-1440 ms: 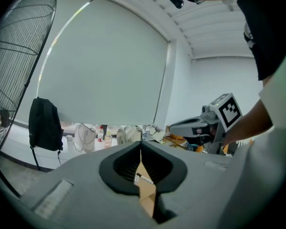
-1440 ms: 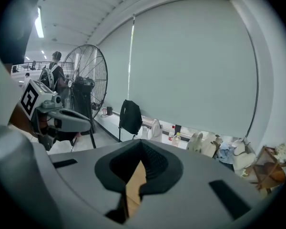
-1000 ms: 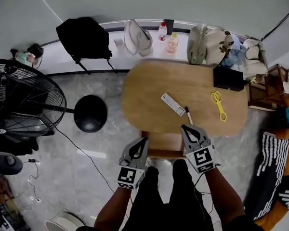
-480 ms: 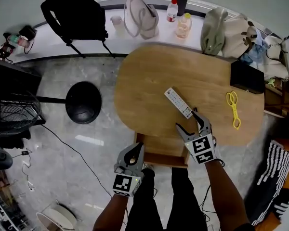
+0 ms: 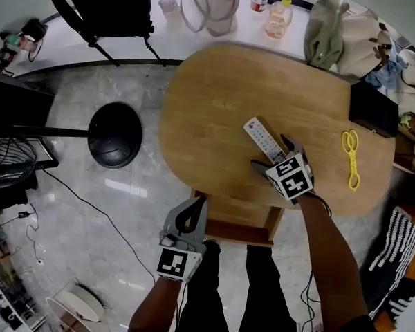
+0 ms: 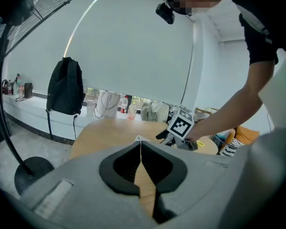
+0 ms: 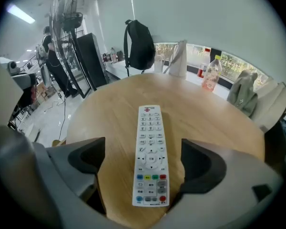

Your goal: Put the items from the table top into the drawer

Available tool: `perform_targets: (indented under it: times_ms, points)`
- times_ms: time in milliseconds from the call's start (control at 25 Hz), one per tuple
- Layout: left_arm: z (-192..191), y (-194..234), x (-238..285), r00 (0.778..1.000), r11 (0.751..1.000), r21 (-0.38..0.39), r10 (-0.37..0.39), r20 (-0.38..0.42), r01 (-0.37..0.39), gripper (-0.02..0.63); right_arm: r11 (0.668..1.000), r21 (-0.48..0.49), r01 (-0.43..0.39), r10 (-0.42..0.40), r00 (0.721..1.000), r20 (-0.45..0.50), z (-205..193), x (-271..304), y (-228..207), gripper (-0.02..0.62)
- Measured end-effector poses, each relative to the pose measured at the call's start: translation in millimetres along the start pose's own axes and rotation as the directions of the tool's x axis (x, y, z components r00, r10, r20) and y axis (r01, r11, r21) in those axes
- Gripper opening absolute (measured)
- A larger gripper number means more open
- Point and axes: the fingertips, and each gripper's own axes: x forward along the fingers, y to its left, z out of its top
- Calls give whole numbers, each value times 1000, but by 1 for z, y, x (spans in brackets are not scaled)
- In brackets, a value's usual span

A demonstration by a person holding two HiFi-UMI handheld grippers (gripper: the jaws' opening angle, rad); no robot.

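Note:
A white remote (image 5: 261,135) lies on the oval wooden table (image 5: 214,102). My right gripper (image 5: 271,152) is down over its near end with the jaws opening wide. In the right gripper view the remote (image 7: 151,151) lies lengthwise between the two pads, and neither pad touches it. A yellow pair of scissors (image 5: 351,158) lies at the table's right end. The wooden drawer (image 5: 235,234) stands pulled out under the table's near edge. My left gripper (image 5: 192,213) hangs shut and empty to the left of the drawer, and its jaws (image 6: 140,149) meet in the left gripper view.
A black box (image 5: 372,109) sits on the table's far right. Bags (image 5: 207,2), bottles (image 5: 277,19) and a black backpack (image 5: 100,5) line the ledge behind. A fan's round black base (image 5: 114,133) stands on the floor to the left. My legs are below the drawer.
My right gripper has gone forward and down from the drawer's front to the remote, and its jaws have gone from shut to wide open. The left gripper has sunk a little.

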Motion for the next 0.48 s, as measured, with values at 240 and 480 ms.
perform_targets:
  times_ms: [240, 480]
  points:
    - [-7, 10, -2, 1000, 1000, 30, -1, -24, 2, 18, 998, -44, -35, 32, 997, -67, -3, 16, -1, 479]
    - [-7, 12, -4, 1000, 1000, 12, 12, -27, -12, 18, 997, -43, -71, 66, 991, -119, -5, 24, 2, 468]
